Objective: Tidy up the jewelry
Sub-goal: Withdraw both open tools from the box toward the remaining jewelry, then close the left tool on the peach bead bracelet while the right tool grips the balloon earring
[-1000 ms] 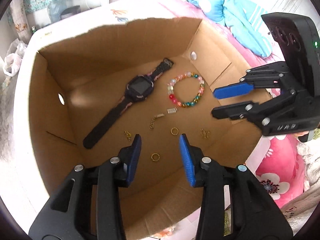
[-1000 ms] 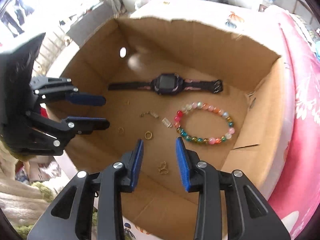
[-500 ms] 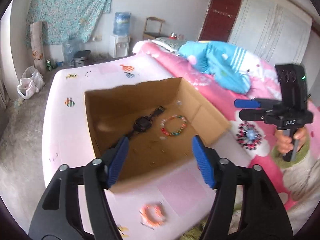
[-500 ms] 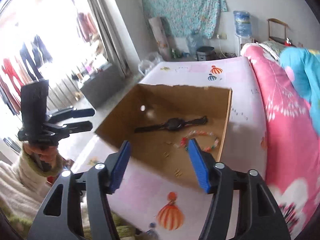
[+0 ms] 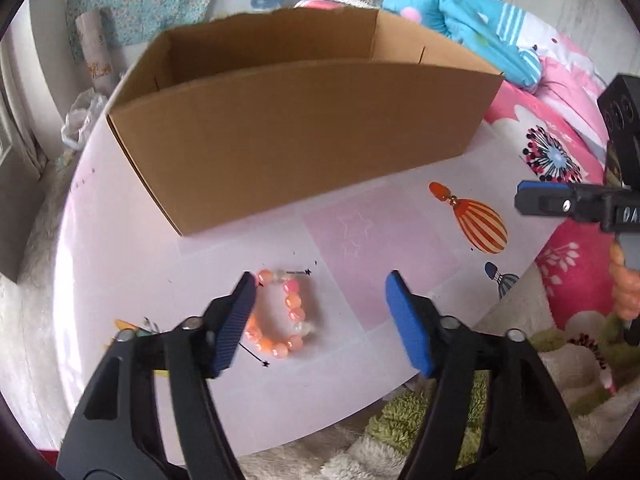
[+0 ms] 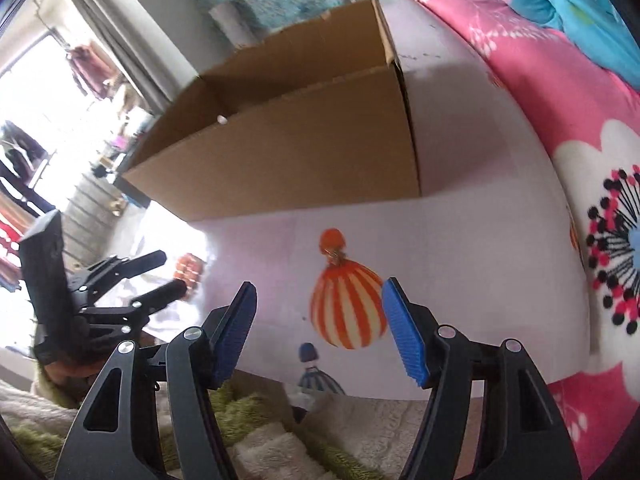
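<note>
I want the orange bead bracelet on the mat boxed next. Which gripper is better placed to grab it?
Left. The left gripper hovers open right over the orange bracelet; the right gripper faces bare mat.

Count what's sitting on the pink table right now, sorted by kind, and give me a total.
Cardboard box: 1
Orange bead bracelet: 1
Small earring on the balloon print: 1
Total: 3, all on the table. The box's inside is hidden from both views, so anything in it is not counted. Something small and yellow shows behind the left gripper's finger, too hidden to identify.

Cut-off white letters "DA" on the right claw (image 5: 532,200) body
</note>
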Demonstrator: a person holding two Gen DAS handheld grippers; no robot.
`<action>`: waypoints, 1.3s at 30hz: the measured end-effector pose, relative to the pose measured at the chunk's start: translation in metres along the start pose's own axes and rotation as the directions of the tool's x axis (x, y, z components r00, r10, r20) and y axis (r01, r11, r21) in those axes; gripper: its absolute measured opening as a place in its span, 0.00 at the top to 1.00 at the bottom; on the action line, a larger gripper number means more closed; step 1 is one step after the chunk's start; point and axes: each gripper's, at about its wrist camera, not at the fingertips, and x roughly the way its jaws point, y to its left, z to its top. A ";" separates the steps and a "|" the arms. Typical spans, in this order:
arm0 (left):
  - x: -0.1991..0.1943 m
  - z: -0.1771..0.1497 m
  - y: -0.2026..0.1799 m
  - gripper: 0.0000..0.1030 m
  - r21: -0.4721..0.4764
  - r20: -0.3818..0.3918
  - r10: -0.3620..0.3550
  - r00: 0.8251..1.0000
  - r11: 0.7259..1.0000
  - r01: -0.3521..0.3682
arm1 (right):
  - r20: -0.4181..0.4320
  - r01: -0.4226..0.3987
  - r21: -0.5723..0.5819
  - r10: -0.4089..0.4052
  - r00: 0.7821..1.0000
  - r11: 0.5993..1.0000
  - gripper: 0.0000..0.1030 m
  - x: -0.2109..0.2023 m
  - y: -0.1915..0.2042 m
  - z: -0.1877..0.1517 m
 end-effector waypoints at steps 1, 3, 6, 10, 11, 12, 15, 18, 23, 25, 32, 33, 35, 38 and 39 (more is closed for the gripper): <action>0.003 0.000 0.000 0.47 -0.014 -0.009 -0.009 1.000 1.000 0.009 | 0.002 0.003 0.003 -0.003 1.000 1.000 0.38 0.001 -0.001 -0.001; 0.008 0.000 0.002 0.54 -0.034 -0.016 -0.018 1.000 0.999 0.018 | 0.014 0.010 0.002 -0.010 1.000 1.000 0.38 0.002 -0.001 -0.002; 0.013 -0.004 0.002 0.59 -0.027 -0.026 0.014 1.000 1.000 -0.014 | 0.028 0.036 -0.004 -0.036 0.999 0.999 0.38 0.002 0.003 -0.001; 0.020 -0.006 -0.003 0.63 -0.007 -0.045 0.047 0.998 0.999 -0.047 | 0.036 0.044 -0.002 -0.044 0.998 0.999 0.38 0.004 0.004 0.000; 0.022 -0.006 -0.002 0.67 -0.006 -0.056 0.053 0.997 0.999 -0.054 | 0.037 0.052 -0.004 -0.052 0.998 0.999 0.38 0.005 0.004 0.001; 0.025 -0.006 -0.003 0.68 -0.010 -0.064 0.062 0.996 0.998 -0.063 | 0.038 0.057 -0.004 -0.056 0.998 0.998 0.38 0.006 0.005 0.002; 0.030 -0.003 -0.007 0.72 -0.013 -0.062 0.081 0.995 0.997 -0.082 | 0.036 0.061 -0.003 -0.061 0.997 0.998 0.38 0.009 0.006 0.004; 0.035 0.002 -0.009 0.78 -0.028 -0.066 0.098 0.993 0.995 -0.100 | 0.035 0.058 -0.004 -0.057 0.998 0.998 0.38 0.011 0.006 0.005; 0.040 0.005 -0.010 0.86 -0.037 -0.068 0.115 0.991 0.992 -0.118 | 0.022 0.049 -0.009 -0.049 0.999 0.999 0.38 0.016 0.007 0.008; 0.041 0.004 -0.011 0.88 -0.040 -0.066 0.119 0.991 0.992 -0.121 | 0.012 0.050 -0.007 -0.050 0.999 0.999 0.38 0.018 0.007 0.010; 0.041 0.000 -0.005 0.90 -0.047 -0.065 0.119 0.991 0.991 -0.123 | 0.001 0.055 0.001 -0.055 0.998 0.998 0.38 0.023 0.006 0.014; 0.041 0.000 -0.005 0.90 -0.047 -0.064 0.120 0.991 0.991 -0.123 | 0.002 0.055 0.003 -0.055 0.998 0.998 0.38 0.023 0.005 0.014; 0.041 0.001 -0.004 0.90 -0.047 -0.064 0.121 0.991 0.991 -0.124 | 0.002 0.057 0.005 -0.057 0.998 0.998 0.38 0.023 0.005 0.014; 0.041 0.000 -0.004 0.90 -0.047 -0.063 0.123 0.990 0.991 -0.126 | 0.006 0.060 0.001 -0.060 0.998 0.998 0.38 0.021 0.007 0.014; 0.041 0.000 -0.003 0.90 -0.047 -0.063 0.123 0.990 0.991 -0.126 | 0.009 0.063 -0.001 -0.063 0.998 0.998 0.38 0.021 0.007 0.014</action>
